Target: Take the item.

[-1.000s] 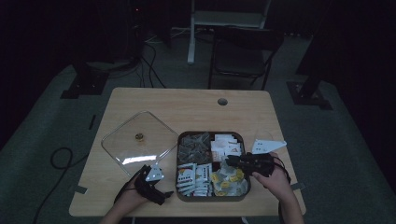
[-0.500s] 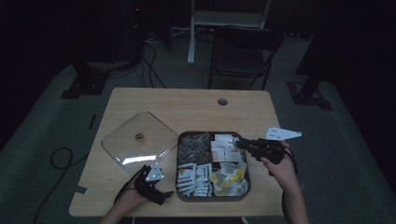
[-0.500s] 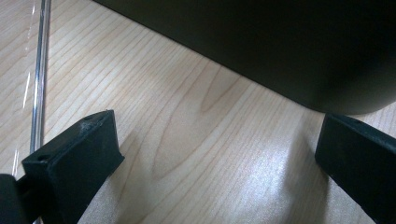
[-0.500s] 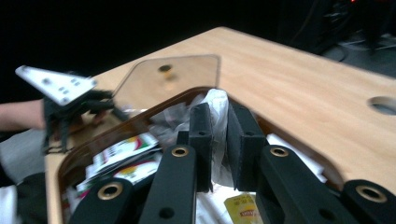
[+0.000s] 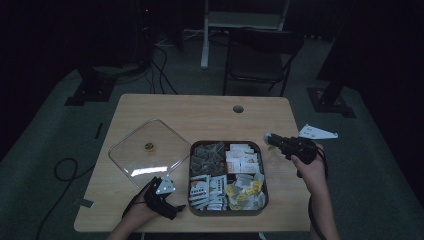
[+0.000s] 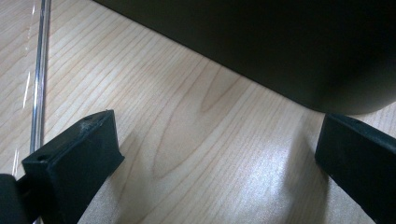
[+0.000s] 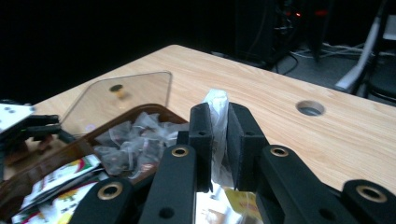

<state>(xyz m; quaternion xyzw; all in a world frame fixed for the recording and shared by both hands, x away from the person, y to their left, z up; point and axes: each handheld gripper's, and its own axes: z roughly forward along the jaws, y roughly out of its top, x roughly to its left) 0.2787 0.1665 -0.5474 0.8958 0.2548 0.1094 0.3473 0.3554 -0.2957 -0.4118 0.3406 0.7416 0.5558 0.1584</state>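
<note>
From the high view, I see my right gripper (image 5: 272, 138) raised just past the right rim of the dark tray (image 5: 263, 172), clear of it, over bare table (image 5: 200, 110). A small pale sachet (image 5: 269, 136) sits at its tip. My left gripper (image 5: 156, 186) rests low beside the tray's left wall, near the clear glass lid (image 5: 145, 152) that lies flat on the wood left of the tray.

In the left gripper view, I have the jaws standing wide with bare wood between them; the tray's dark wall (image 6: 261, 42) is just ahead.

In the right gripper view, my jaws are clamped on the clear sachet (image 7: 217, 116), which stands up between the pads, with the tray (image 7: 116, 116) below and left.
</note>
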